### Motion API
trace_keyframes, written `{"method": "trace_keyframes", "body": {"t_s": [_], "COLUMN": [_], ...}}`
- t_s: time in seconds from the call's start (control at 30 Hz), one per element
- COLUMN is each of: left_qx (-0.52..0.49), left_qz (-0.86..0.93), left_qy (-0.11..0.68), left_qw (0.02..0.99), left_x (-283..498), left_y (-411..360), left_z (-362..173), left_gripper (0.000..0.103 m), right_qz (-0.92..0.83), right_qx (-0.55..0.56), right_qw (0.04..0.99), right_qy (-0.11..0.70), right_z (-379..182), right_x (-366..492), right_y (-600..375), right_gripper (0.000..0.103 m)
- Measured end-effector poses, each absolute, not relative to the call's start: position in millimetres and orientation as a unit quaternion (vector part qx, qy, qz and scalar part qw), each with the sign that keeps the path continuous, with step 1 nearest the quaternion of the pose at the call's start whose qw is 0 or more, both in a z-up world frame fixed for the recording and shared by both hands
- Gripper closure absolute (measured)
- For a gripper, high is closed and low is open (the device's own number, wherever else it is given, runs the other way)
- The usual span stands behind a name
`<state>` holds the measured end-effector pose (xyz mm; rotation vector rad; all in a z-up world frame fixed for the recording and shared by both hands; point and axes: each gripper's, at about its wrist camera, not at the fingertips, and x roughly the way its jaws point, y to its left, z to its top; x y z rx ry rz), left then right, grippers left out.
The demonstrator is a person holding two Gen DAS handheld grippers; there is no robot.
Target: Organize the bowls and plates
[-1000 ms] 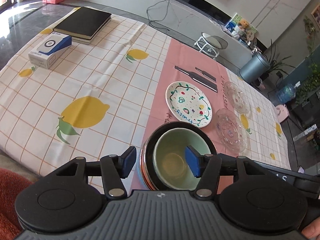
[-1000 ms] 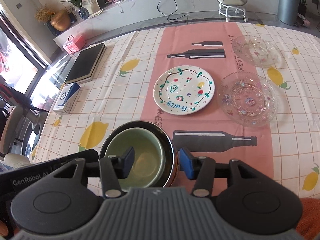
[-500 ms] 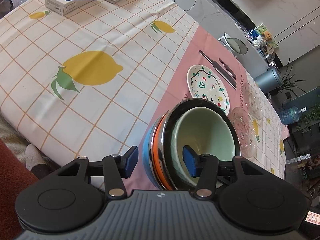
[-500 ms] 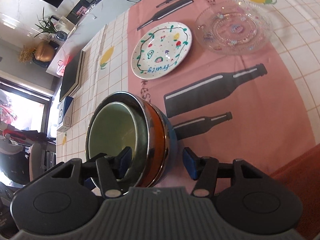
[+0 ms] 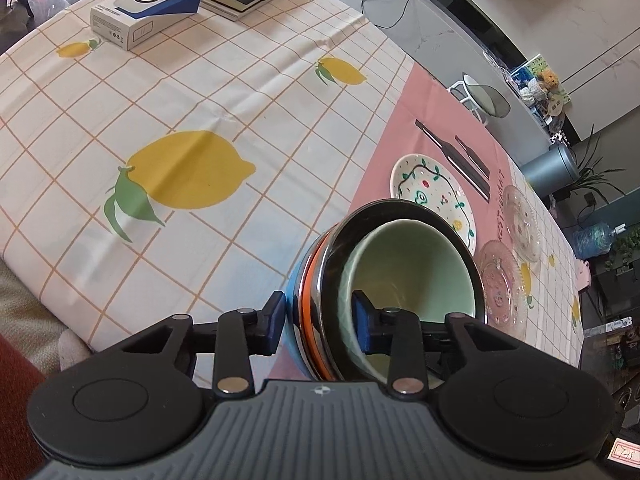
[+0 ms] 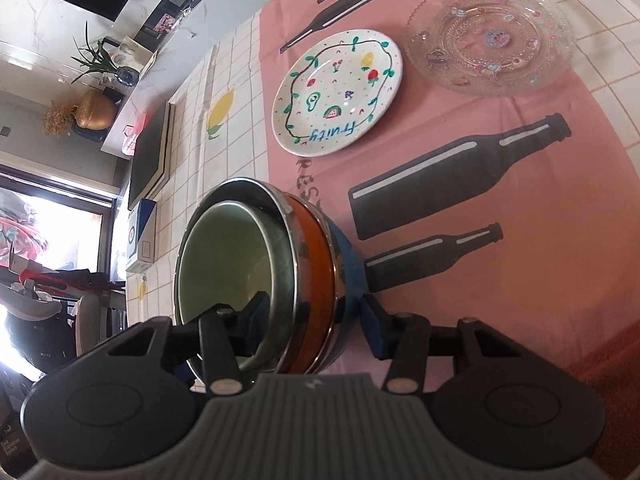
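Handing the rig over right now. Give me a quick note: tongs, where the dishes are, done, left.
Left tongs: closing across the left rim of the nested bowl stack, one pad outside, one inside the green bowl; contact not clear.
Right tongs: closing on the stack's right rim the same way, outer pad against the blue bowl.
Stack sits at the near table edge on the pink runner.
Fruity plate lies beyond it; two clear glass plates to its right, all separate.
Done: bowls nested.
Left: probably move the stack, then gather the plates.
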<state>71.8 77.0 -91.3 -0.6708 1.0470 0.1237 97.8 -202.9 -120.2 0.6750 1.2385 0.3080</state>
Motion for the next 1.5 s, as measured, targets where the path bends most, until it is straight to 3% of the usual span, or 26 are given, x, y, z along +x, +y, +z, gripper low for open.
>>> {"method": "trace_keyframes", "body": {"t_s": [0.37,0.47,0.77,0.93,1.3,1.5], "left_qx": [-0.307,-0.284,-0.144,-0.118,-0.187,-0.246], "left_qz": [0.067,0.083,0.032,-0.029,-0.134,-0.131], "left_qy": [0.485,0.464,0.331,0.299,0.381,0.419], "left_qw": [0.816,0.835,0.932,0.946,0.896,0.864], "left_x": [94,89,60,59,102,126], "left_y": [94,92,31,-18,-86,-109], "left_z": [-90,-78,-5,8,-32,-72], "left_gripper": [0.065,0.053,0.053,0.053,0.053,0.053], "right_qz": [0.159,0.161,0.169,0.129,0.047,0.029], "right_qx": [0.294,0.277,0.212,0.146,0.224,0.295], "right_qw": [0.748,0.762,0.846,0.910,0.902,0.876], "right_qy": [0.573,0.562,0.459,0.365,0.367,0.380], "right_z": [-119,-110,-59,-44,-74,-107], "right_x": [130,127,94,74,103,125], "right_y": [-176,-180,-220,-255,-364,-392], "right_gripper": [0.052,0.050,0.045,0.039,0.041,0.055]}}
